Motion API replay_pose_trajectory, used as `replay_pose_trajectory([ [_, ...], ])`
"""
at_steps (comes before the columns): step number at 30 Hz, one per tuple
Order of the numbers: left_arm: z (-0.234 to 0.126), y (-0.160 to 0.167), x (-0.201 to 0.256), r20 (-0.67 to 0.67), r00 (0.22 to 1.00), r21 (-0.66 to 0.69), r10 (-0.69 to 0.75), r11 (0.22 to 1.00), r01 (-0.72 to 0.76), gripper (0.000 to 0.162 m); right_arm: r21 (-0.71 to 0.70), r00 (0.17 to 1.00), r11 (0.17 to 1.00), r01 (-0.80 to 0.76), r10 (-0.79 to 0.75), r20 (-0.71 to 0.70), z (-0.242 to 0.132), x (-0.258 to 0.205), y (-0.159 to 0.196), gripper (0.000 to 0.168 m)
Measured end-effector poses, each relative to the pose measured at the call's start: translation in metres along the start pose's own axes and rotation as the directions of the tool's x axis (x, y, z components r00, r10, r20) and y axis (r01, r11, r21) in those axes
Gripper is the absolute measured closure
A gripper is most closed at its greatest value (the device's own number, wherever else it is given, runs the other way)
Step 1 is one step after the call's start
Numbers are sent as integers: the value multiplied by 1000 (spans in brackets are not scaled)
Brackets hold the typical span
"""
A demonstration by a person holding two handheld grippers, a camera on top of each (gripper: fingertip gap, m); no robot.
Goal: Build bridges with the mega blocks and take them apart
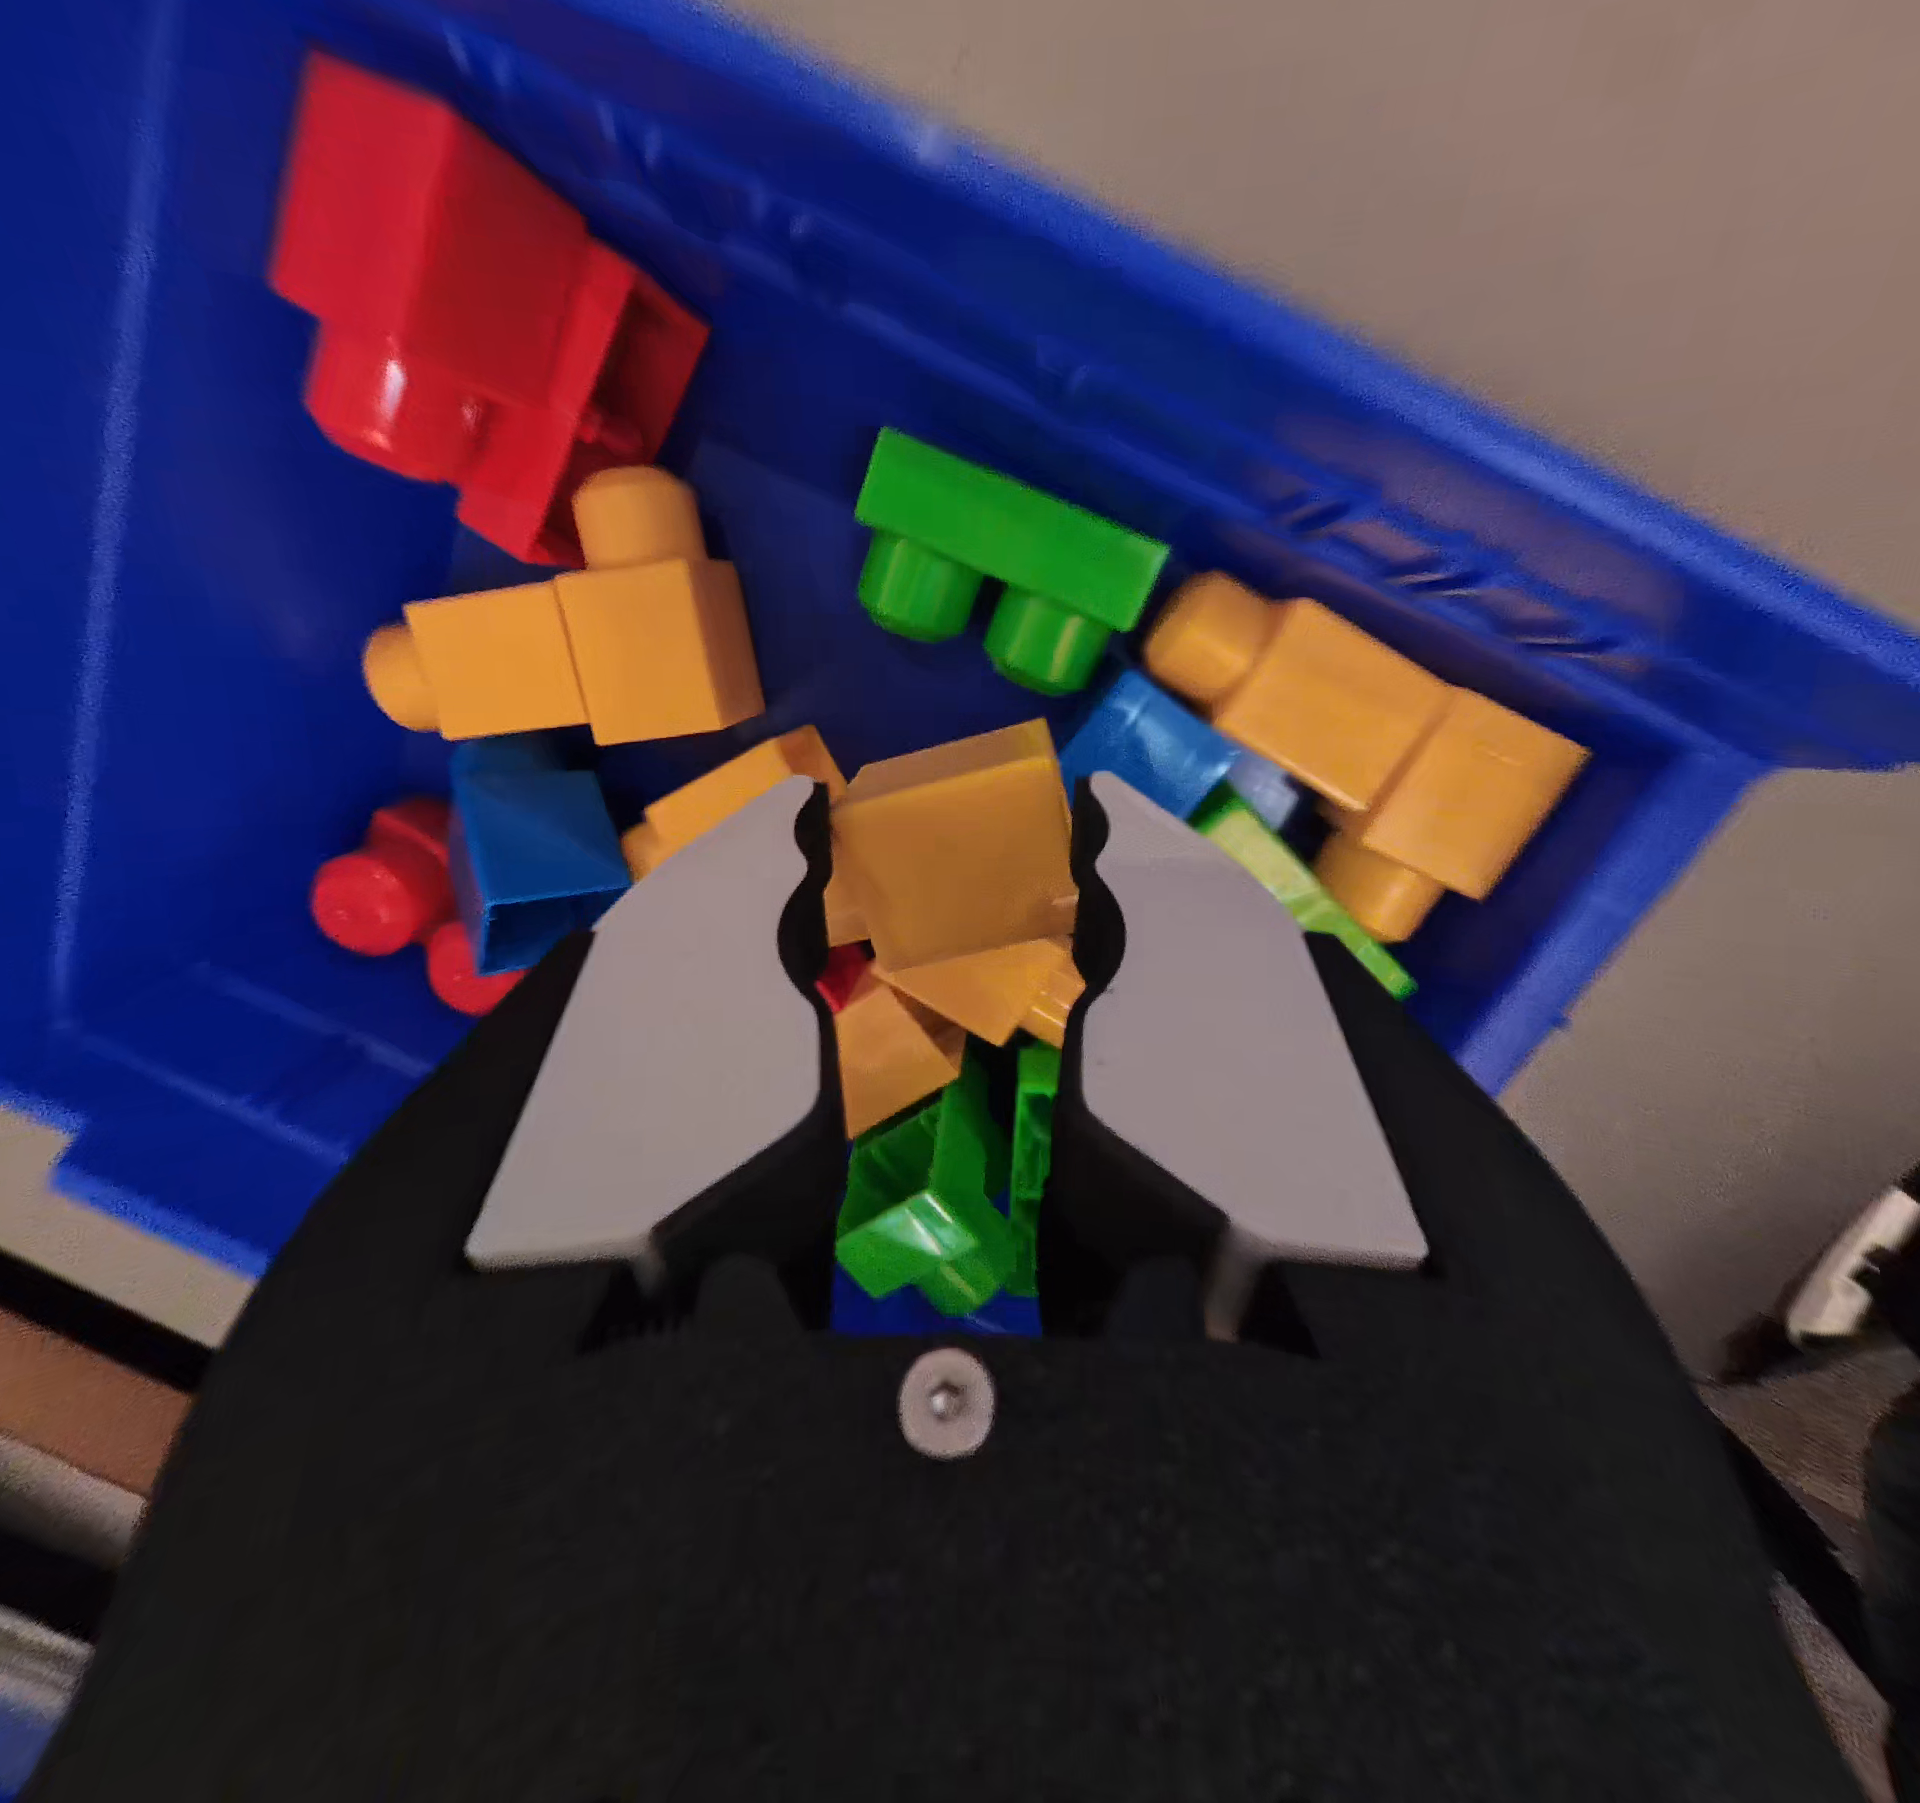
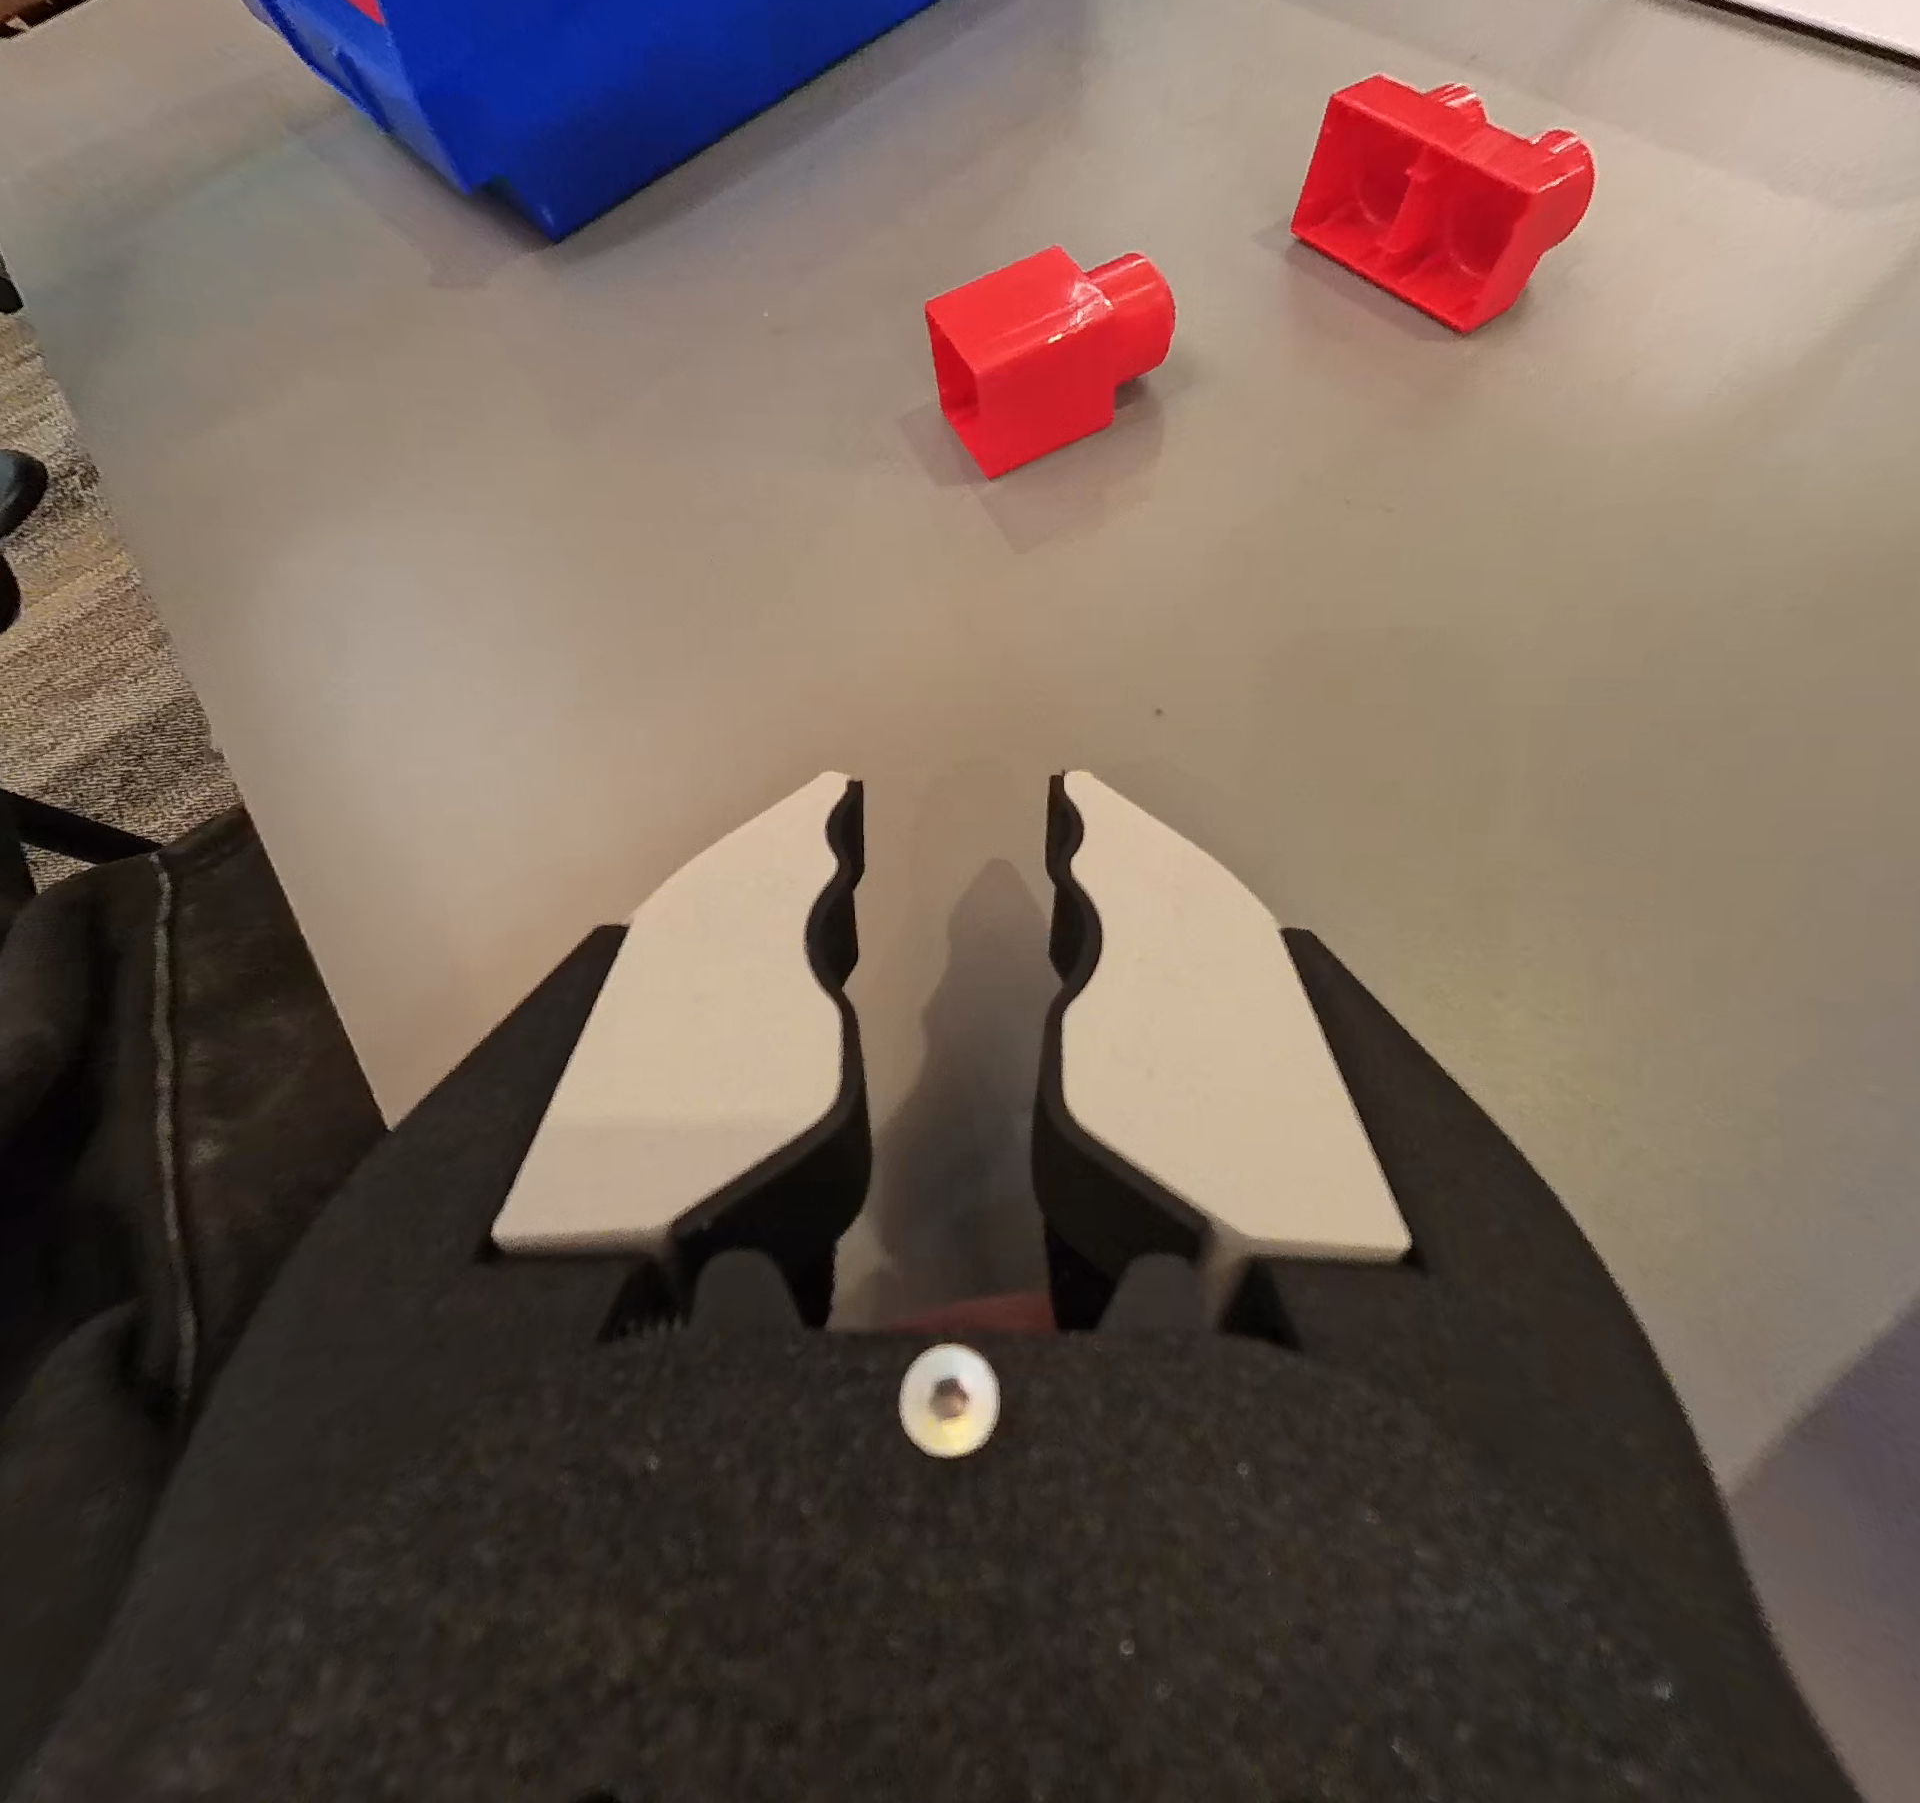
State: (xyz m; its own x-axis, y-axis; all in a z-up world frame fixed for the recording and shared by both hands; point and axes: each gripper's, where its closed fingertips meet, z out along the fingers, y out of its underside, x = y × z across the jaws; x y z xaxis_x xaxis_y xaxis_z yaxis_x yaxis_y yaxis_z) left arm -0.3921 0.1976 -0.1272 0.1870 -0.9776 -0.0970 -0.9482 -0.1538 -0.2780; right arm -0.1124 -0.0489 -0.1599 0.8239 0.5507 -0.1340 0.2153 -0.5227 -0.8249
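Orange block [image 1: 951,844] sits clamped in our left gripper [image 1: 951,808] above the blue bin [image 1: 156,506]; our right gripper [image 2: 954,787] hangs released, empty.

Tight in the blue bin [image 1: 935,278]: the left gripper [image 1: 951,797] is hemmed by orange blocks [image 1: 582,652] and piled green ones [image 1: 914,1213]. Open grey table [image 2: 520,610] ahead of the right gripper [image 2: 954,787]; two red blocks [image 2: 1039,361] lie farther off.
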Motion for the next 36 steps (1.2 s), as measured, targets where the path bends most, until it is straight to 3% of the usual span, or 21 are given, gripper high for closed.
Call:
replay_pose_trajectory([
  [5, -58, -44, 48, -11, 983, 156, 181, 972, -177, 118, -1, 1000, 1000, 17, -17, -6, 0, -2, 0, 135],
  [8, -70, -77, 91, -22, 936, 196, 351, 920, -340, 118, 0, 1000, 1000, 22, -22, -12, -1, -2, 0, 135],
  [13, -33, -118, 135, -61, 821, 107, 567, 822, -559, 118, 6, 1000, 1000, 20, -20, -24, -2, 1, 0, 135],
  [18, 28, -146, 156, -168, 728, 88, 664, 746, -660, 118, 11, 999, 1000, 28, -28, -37, -5, 2, -1, 136],
  [22, 60, -155, 156, -172, 669, 78, 723, 687, -722, 118, 0, 999, 999, 37, -37, -38, -3, 0, 2, 135],
  [32, 80, -157, 163, -191, 565, 132, 803, 591, -795, 118, -7, 999, 1000, 26, -26, -21, -1, -2, 2, 135],
  [36, 84, -163, 160, -173, 560, 138, 810, 583, -800, 118, -7, 1000, 1000, 19, -19, -16, -2, -1, 2, 136],
])
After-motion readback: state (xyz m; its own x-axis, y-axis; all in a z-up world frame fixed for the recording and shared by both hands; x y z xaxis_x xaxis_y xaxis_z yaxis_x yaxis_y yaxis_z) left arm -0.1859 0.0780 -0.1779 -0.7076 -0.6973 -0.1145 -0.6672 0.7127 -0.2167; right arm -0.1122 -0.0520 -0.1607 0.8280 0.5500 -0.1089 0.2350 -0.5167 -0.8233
